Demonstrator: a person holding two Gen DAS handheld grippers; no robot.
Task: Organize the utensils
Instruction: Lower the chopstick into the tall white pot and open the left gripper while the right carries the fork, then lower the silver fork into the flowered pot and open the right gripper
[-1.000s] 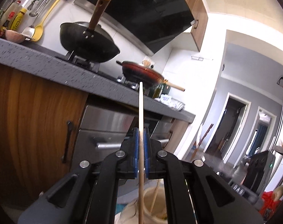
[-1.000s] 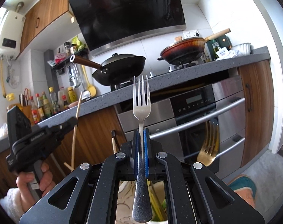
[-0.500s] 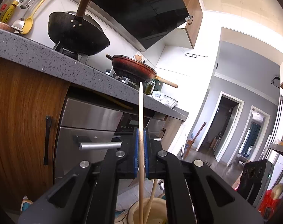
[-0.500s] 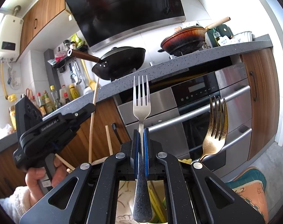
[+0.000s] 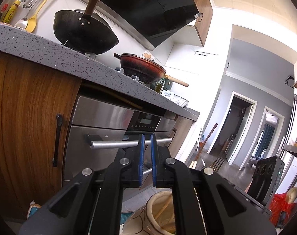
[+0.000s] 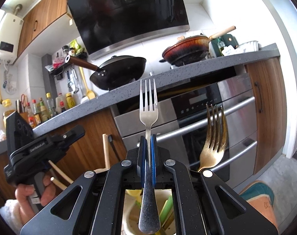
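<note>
My left gripper (image 5: pixel 146 143) is open a little and empty, above a cream utensil holder (image 5: pixel 148 211) with wooden chopsticks (image 5: pixel 164 207) standing in it. My right gripper (image 6: pixel 148 145) is shut on a silver fork (image 6: pixel 148 115), tines up, above the same holder (image 6: pixel 129 215). A gold fork (image 6: pixel 213 148) stands in the holder at the right. Wooden chopsticks (image 6: pixel 105 152) lean out at the left. The left gripper also shows in the right wrist view (image 6: pixel 78 135), held by a hand at the left.
A grey countertop (image 5: pixel 50 52) with a black wok (image 5: pixel 84 31) and a red pan (image 5: pixel 142 66) runs above a steel oven (image 5: pixel 113 129). Wooden cabinet doors (image 5: pixel 27 117) flank it. Bottles (image 6: pixel 40 109) stand at the far left. A doorway (image 5: pixel 236 129) opens to the right.
My left gripper let go of the wooden chopstick, which now stands in the holder, and its jaws opened slightly. My right gripper still holds the silver fork, lower over the holder.
</note>
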